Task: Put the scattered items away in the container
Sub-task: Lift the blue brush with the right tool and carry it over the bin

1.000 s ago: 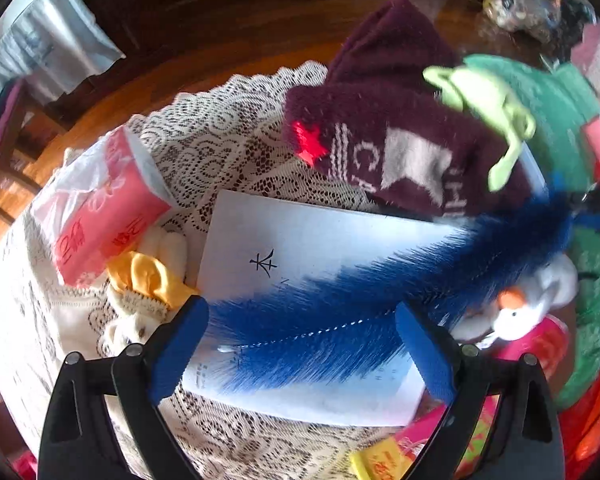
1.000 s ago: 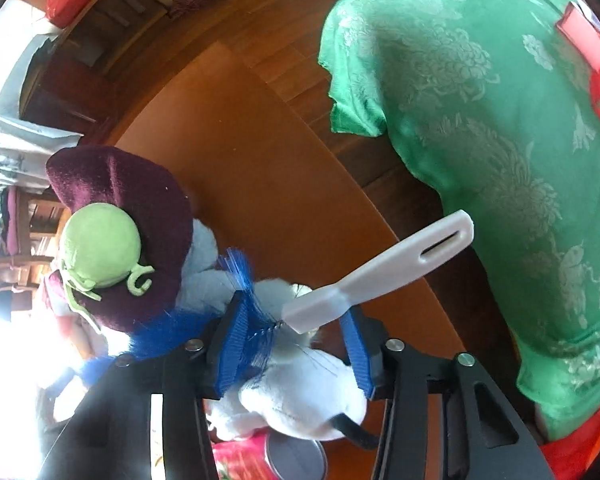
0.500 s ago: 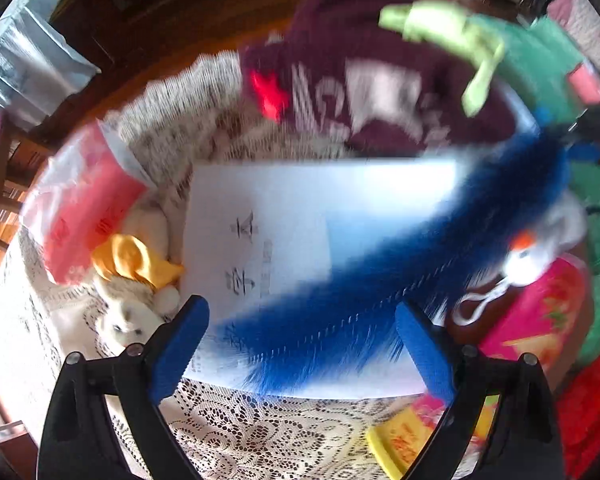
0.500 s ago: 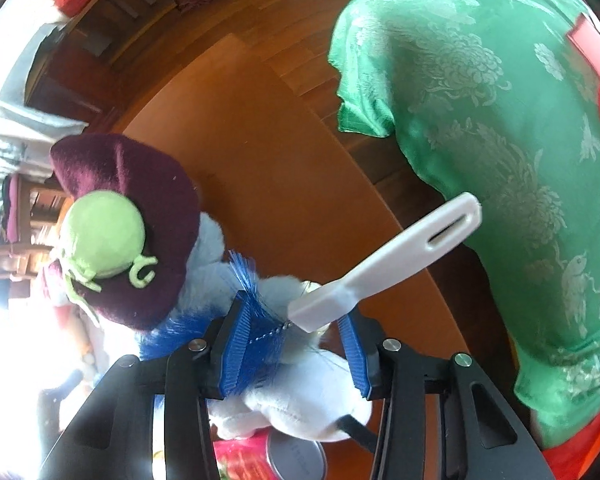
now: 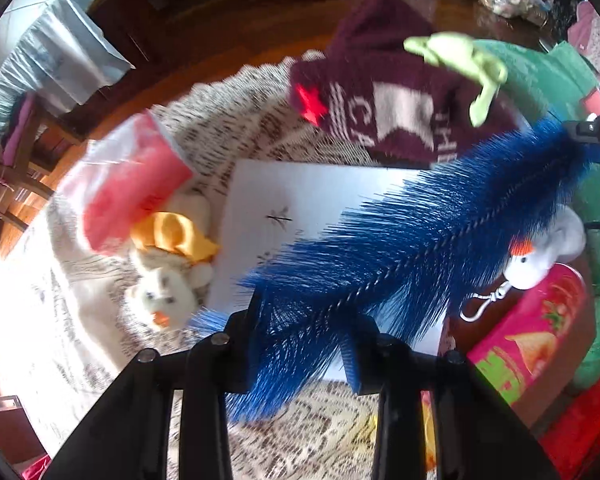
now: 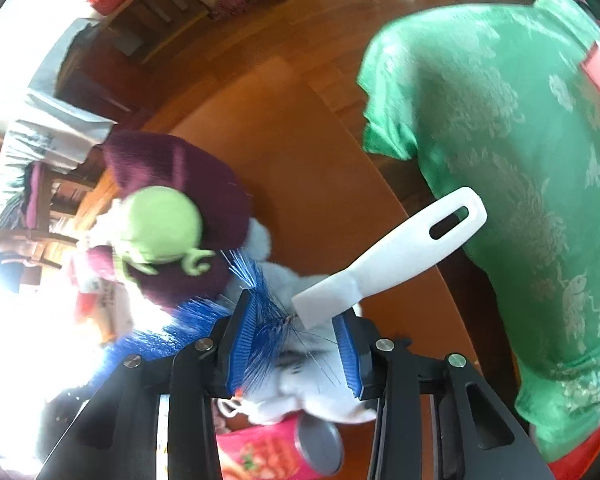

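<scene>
A long blue bottle brush (image 5: 412, 236) with a white handle (image 6: 396, 256) spans between both grippers. My left gripper (image 5: 304, 344) is shut on the bristle tip of the brush. My right gripper (image 6: 294, 340) is shut on the brush near where the bristles meet the handle. Below the brush lies a white sheet of paper (image 5: 300, 208) on a lace-lined basket (image 5: 236, 120). A maroon knit hat (image 5: 384, 96) with a green plush piece (image 5: 464, 60) sits at the basket's far side; the hat also shows in the right wrist view (image 6: 180, 184).
A pink tissue pack (image 5: 128, 184) and a white plush duck with a yellow scarf (image 5: 168, 272) lie in the basket at left. A white plush toy (image 5: 544, 248), a pink snack can (image 6: 276, 448) and a green garment (image 6: 500, 160) lie on the brown table (image 6: 292, 160).
My left gripper has closed from wide open onto the brush's bristle end. The brush has tilted, its tip nearer the left gripper. The right gripper keeps its hold.
</scene>
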The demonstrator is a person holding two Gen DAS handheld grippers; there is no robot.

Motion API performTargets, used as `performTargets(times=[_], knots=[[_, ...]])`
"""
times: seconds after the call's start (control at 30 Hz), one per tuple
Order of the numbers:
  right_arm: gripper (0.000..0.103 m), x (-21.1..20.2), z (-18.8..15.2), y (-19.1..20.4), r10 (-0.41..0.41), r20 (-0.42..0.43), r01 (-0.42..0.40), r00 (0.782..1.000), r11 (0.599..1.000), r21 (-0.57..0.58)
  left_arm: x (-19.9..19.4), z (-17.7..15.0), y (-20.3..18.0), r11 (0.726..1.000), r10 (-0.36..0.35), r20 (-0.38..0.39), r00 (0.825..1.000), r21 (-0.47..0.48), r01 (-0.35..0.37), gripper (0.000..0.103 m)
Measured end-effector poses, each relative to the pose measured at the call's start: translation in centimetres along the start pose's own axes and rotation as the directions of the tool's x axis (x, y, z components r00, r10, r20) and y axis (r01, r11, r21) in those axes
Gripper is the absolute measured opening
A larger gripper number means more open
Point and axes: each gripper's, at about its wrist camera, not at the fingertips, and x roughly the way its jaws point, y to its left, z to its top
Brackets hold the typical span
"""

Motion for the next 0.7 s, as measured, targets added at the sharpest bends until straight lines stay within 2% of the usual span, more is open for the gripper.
performTargets(times=[0.13, 0.3, 0.47, 0.7], knots=[[0.037, -1.9, 0.0, 3.2, 0.032, 0.033, -0.03, 0.999, 0.998, -0.058, -2.9, -0.8, 2.3, 0.999, 0.023, 0.043, 0.999, -0.041, -0.022, 0.031], [0.037, -3.6, -0.9, 8.3, 0.079, 0.046, -0.071, 0.996, 0.986, -0.15, -6.3, -3.3, 6.1, 0.991, 0.073, 0.078, 0.994, -0.118, -0.063, 0.031], [0.037, -3.9, -3.2, 14.5, 0.12, 0.02, -0.112, 0.993, 0.964, -0.24, -8.5, -6.8, 10.8, 0.974, 0.119, 0.071, 0.99, -0.204, -0.102, 0.031], [0.037, -3.7, -7.6, 23.2, 0.159, -0.021, -0.156, 0.987, 0.919, -0.363, -12.0, -13.6, 17.5, 0.935, 0.162, 0.055, 0.985, -0.329, -0.135, 0.031]])
